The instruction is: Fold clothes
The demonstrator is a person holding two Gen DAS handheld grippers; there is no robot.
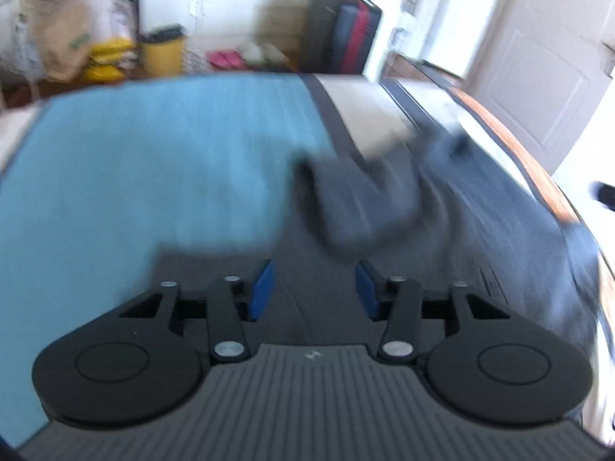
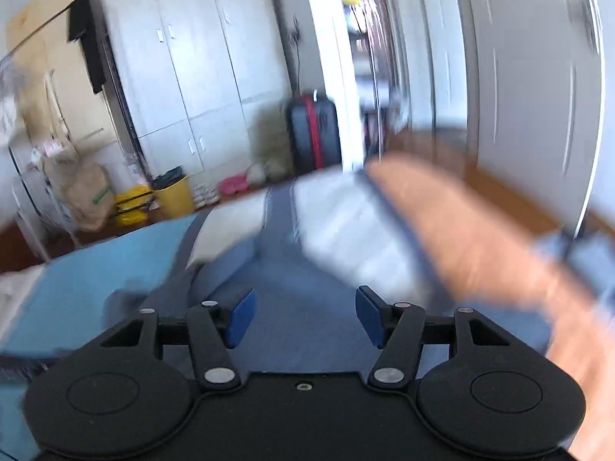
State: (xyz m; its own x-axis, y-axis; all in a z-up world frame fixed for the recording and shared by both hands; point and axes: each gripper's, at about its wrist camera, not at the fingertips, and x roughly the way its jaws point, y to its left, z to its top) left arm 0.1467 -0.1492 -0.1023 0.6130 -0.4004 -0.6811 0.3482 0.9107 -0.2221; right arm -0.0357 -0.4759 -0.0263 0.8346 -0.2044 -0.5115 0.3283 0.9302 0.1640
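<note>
A dark grey garment (image 1: 365, 199) lies crumpled on the bed, spreading right towards the wooden bed edge (image 1: 511, 134). It also stretches under my left gripper (image 1: 315, 288), which is open, with nothing between its blue pads (image 1: 263, 290). A light blue sheet (image 1: 153, 161) covers the bed to the left. In the right wrist view my right gripper (image 2: 305, 317) is open above bluish cloth (image 2: 300, 265), its pads holding nothing. A person's blurred forearm (image 2: 461, 238) crosses just beyond it on the right. Both views are motion-blurred.
A white striped pillow (image 2: 338, 223) lies past the right gripper. On the floor beyond the bed are a yellow bin (image 1: 163, 52), a paper bag (image 1: 63, 42), pink slippers (image 2: 232, 183) and a dark suitcase (image 2: 313, 134). White wardrobes (image 2: 192, 57) and a door (image 1: 546, 57) line the walls.
</note>
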